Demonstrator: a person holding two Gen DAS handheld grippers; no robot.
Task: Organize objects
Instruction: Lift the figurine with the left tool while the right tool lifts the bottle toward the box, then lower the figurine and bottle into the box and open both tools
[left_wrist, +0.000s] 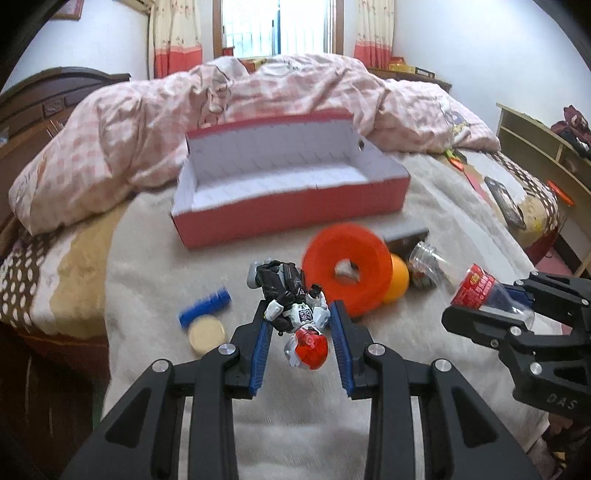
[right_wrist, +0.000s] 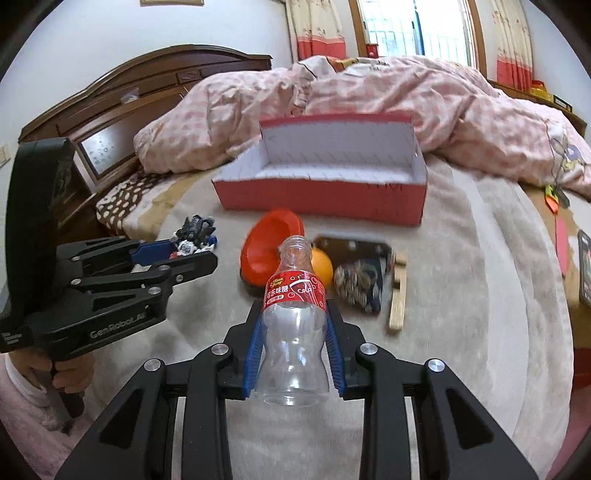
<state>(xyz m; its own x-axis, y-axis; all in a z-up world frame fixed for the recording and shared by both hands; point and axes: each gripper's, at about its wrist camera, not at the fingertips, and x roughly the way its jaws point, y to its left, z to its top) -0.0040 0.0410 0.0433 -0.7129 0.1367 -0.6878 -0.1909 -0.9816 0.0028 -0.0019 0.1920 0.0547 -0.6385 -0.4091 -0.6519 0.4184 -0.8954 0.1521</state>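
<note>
My left gripper is shut on a black, white and red toy robot, lifted above the cream blanket; the same gripper and toy robot show at the left of the right wrist view. My right gripper is shut on an empty clear plastic bottle with a red label and no cap, neck pointing away; that gripper and bottle appear at the right of the left wrist view. An open red box with a white inside lies beyond both, nothing in it.
On the blanket lie an orange ring, an orange ball, a clear jar, a blue cylinder, a round tan lid, a patterned pouch and a wooden piece. A pink checked duvet is heaped behind the box.
</note>
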